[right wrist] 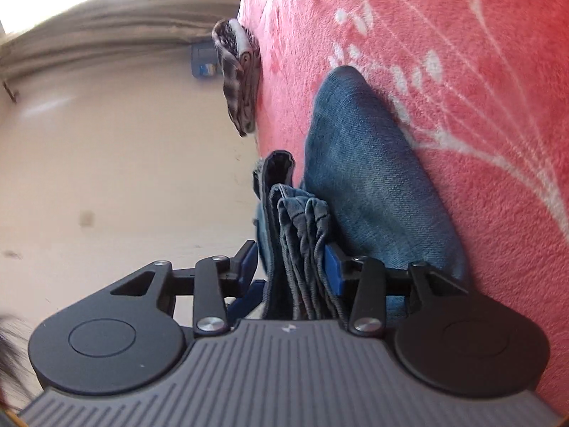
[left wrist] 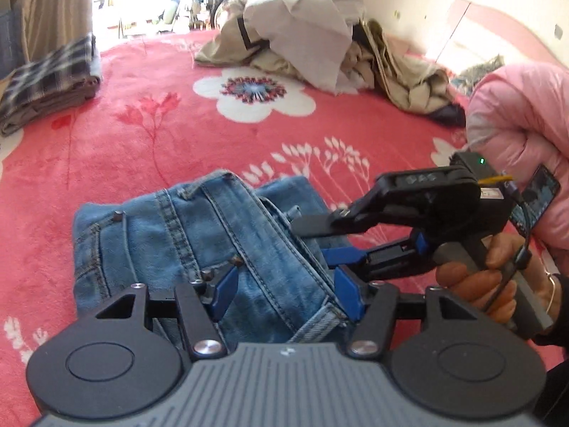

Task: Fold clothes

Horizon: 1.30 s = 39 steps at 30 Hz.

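Folded blue jeans (left wrist: 160, 235) lie on a red flowered bedspread (left wrist: 160, 135). My left gripper (left wrist: 288, 293) points down at their waistband end. Its blue pads stand wide on either side of the denim, and I see no squeeze. From the right comes my right gripper (left wrist: 313, 238), held in a hand (left wrist: 476, 284), its fingers apart around the edge of the jeans. In the right wrist view, bunched denim folds (right wrist: 302, 231) sit between the pads of the right gripper (right wrist: 291, 267). The right pad touches them; the left pad stands a little off.
A heap of unfolded beige and white clothes (left wrist: 320, 46) lies at the back of the bed. Folded plaid and grey garments (left wrist: 49, 85) are stacked at the left edge. A pink padded sleeve (left wrist: 515, 117) fills the right side. Curtains hang at the far left.
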{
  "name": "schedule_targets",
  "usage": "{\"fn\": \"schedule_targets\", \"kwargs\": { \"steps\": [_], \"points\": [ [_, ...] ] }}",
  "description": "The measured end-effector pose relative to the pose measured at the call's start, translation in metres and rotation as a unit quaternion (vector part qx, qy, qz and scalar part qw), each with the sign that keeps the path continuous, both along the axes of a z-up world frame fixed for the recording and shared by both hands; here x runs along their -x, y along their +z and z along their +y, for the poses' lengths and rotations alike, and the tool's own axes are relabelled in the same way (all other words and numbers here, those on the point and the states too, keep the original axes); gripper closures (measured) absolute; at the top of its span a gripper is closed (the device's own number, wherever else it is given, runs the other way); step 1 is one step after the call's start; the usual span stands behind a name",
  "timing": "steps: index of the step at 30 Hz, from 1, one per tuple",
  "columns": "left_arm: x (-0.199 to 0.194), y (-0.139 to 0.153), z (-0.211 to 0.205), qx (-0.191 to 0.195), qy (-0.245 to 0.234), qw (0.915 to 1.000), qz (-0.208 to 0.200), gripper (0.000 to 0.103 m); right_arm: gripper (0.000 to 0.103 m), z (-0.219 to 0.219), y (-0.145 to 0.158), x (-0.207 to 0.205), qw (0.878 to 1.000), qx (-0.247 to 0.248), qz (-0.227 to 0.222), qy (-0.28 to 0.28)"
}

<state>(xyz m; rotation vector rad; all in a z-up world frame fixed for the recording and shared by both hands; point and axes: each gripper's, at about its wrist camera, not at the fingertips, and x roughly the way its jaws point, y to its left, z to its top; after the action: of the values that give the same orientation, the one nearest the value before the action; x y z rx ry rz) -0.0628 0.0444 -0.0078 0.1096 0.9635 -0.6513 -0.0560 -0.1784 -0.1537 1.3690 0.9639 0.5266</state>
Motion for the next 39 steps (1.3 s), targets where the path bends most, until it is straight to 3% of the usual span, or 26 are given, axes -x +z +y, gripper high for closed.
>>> {"fn": "schedule_targets", "kwargs": {
  "steps": [3,9,15,19,22,26,27,28,30,35,39],
  "points": [
    [-0.005,0.000,-0.005,-0.024,0.006,0.9996,0.013,0.042,0.070,0.007,0.008,-0.002,0.999,0.048,-0.017,0.019],
    [-0.012,0.007,-0.025,-0.089,-0.007,0.9959,0.013,0.044,0.087,0.003,0.006,0.000,0.997,0.076,-0.015,0.018],
    [-0.018,0.004,-0.059,-0.174,-0.042,0.9830,0.041,0.045,0.088,-0.001,0.005,0.000,0.997,0.073,-0.016,0.023],
    [-0.028,0.006,-0.065,-0.209,-0.026,0.9758,0.060,0.047,0.088,0.005,0.011,-0.003,0.994,0.098,-0.039,0.034],
    [-0.037,0.009,-0.061,-0.228,0.009,0.9695,0.090,0.069,0.088,0.006,0.015,-0.002,0.992,0.109,-0.054,0.041],
    [-0.047,0.007,-0.064,-0.259,0.037,0.9589,0.110,0.080,0.088,0.005,0.016,-0.003,0.990,0.112,-0.066,0.054],
    [-0.049,0.006,-0.066,-0.263,0.042,0.9571,0.114,0.093,0.088,0.006,0.015,-0.005,0.990,0.112,-0.068,0.056],
    [-0.047,0.007,-0.066,-0.265,0.044,0.9565,0.114,0.098,0.088,0.005,0.014,-0.006,0.990,0.110,-0.069,0.056],
    [-0.038,0.013,-0.067,-0.278,0.044,0.9553,0.089,0.099,0.089,0.004,0.011,-0.007,0.990,0.105,-0.069,0.056],
    [0.010,0.046,-0.073,-0.303,-0.037,0.9517,0.032,0.099,0.090,0.002,0.008,-0.007,0.992,0.091,-0.071,0.047],
    [0.037,0.059,-0.081,-0.318,-0.119,0.9404,0.023,0.099,0.090,0.001,0.010,-0.008,0.993,0.077,-0.078,0.042]
  ]
}}
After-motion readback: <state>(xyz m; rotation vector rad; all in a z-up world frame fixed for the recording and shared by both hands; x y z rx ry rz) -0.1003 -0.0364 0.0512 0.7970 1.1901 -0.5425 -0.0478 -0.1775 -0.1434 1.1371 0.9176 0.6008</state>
